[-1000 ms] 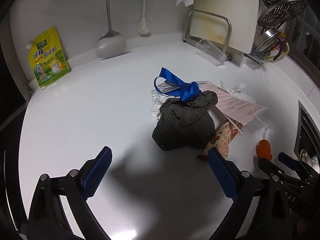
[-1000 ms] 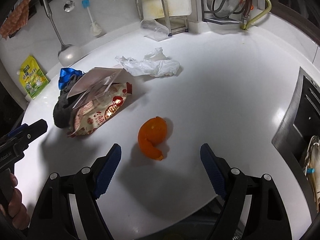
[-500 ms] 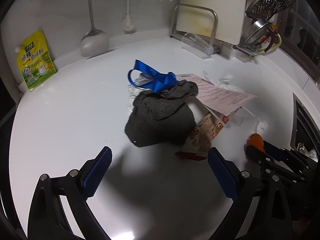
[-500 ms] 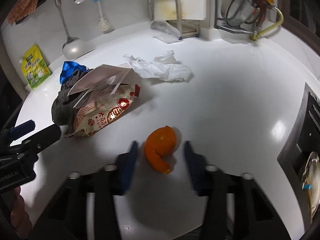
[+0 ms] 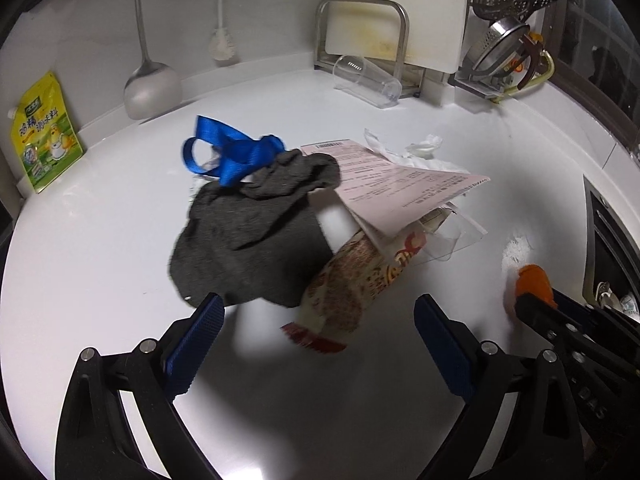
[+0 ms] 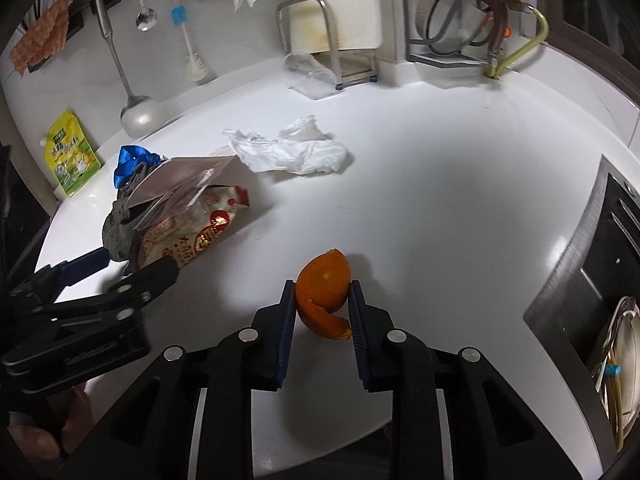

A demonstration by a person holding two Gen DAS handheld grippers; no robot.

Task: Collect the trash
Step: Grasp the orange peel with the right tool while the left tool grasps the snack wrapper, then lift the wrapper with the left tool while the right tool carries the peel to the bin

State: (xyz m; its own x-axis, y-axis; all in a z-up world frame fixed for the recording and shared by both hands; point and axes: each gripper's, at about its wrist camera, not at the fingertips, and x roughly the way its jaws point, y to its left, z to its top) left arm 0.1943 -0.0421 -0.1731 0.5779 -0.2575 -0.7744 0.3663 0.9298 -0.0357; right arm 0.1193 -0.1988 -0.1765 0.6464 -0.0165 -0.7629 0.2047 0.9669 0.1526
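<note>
An orange peel (image 6: 326,276) sits between the blue pads of my right gripper (image 6: 322,292), whose jaws are closing and press on both of its sides. Left of it lies a pile: a printed snack bag (image 5: 352,280), a dark grey cloth (image 5: 248,240) with a blue strap (image 5: 236,152), and a pink paper sheet (image 5: 400,184) on top. My left gripper (image 5: 319,306) stands wide open just short of the pile, its pads either side of the bag's near end without touching it. A crumpled white wrapper (image 6: 292,152) lies farther back on the white counter (image 6: 440,200).
A yellow pouch (image 5: 42,136) leans on the back wall at the left, beside a hanging ladle (image 5: 152,88). A clear cup (image 5: 368,80) lies by the cutting-board rack (image 5: 360,32). A steel sink (image 6: 600,288) drops off at the right.
The right jaws went from wide open to closed around the orange peel. The left gripper moved closer to the pile, still open.
</note>
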